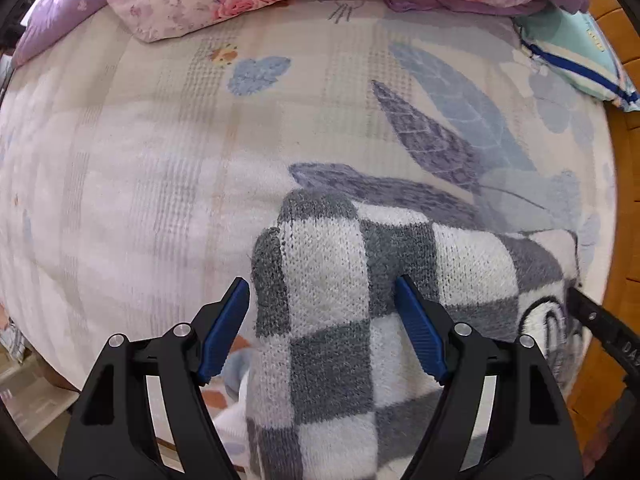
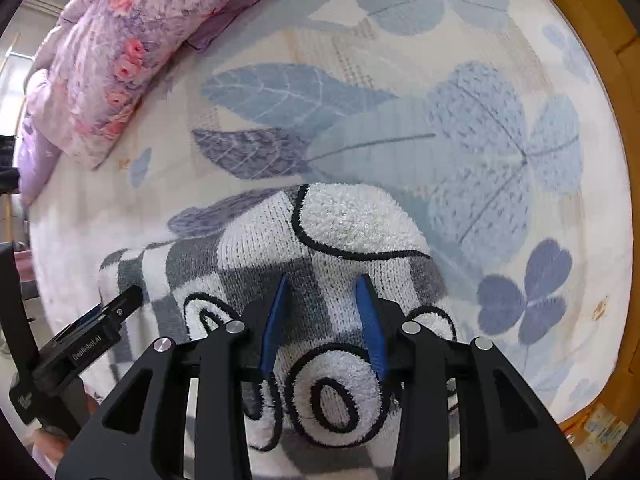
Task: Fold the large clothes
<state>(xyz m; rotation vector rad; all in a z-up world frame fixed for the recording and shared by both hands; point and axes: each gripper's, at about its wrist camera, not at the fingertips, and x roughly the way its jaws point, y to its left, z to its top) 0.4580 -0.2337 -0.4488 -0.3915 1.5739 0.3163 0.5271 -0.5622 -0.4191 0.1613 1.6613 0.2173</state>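
Already the checkered knit garment (image 1: pixel 332 320) looks bunched into a thick bundle low in both frames, lying on the leaf-print bed (image 1: pixel 160 160). Left gripper (image 1: pixel 322 328) fingers stand wide apart, with the fabric's edge between them. Right gripper (image 2: pixel 324 320) fingers sit clamped on a thick fold. Judging by the lumpy shape, squaring remains.

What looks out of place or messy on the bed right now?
The checkered sweater is bunched in a rounded heap rather than lying flat, with the right gripper closed on its fabric. The floral quilt sits rumpled at the bed's far edge. Nothing looks spilled or damaged.
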